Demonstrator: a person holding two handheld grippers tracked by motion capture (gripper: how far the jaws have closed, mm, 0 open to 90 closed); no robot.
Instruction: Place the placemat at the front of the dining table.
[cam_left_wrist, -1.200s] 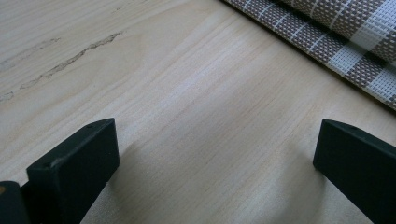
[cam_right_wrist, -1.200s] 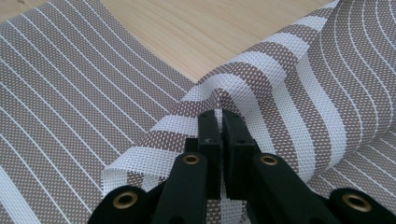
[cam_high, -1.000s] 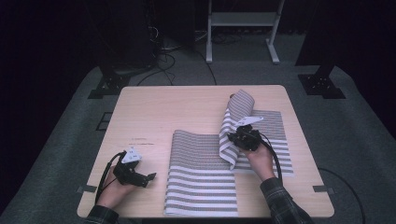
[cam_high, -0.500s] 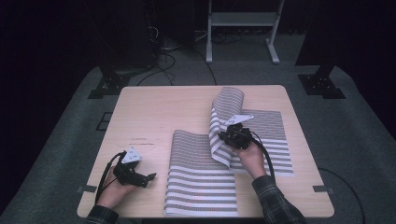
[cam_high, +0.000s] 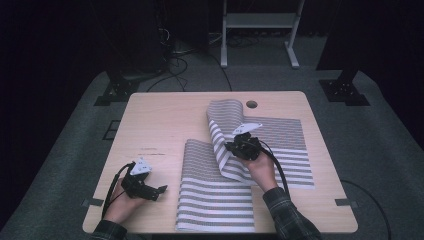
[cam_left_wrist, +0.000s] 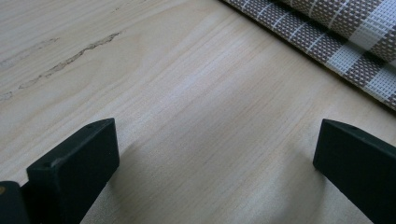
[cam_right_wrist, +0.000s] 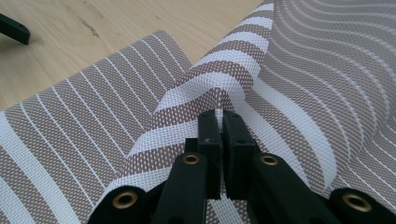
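Right gripper (cam_right_wrist: 218, 122): the jaws are pressed together on a raised fold of the upper striped mat (cam_high: 227, 135), pinching its edge. In the right gripper view the woven sheet rises directly ahead of the jaws and curls over them, with the mat's far portion sweeping away to the right of the jaws.

Left gripper (cam_high: 150, 187): the jaws are spread wide over bare desk (cam_left_wrist: 187, 93), with nothing between them. The lower striped mat (cam_left_wrist: 345, 32) lies ahead of these jaws and to their right, apart from them.

High view, near to far: the lower mat lies flat at the near edge of the desk, its long axis running away from the person. Beyond it, the held mat is lifted at its left end and bent upward, while its right end lies flat on the desk beyond the right hand (cam_high: 260, 167).

Governing relation: the held mat's long axis runs across the desk, and its flat remainder lies to the right of the pinching jaws. The right hand is plainly the nearer one. Judgement: a fold is in hand, with the lifted end to be carried over the flat part.
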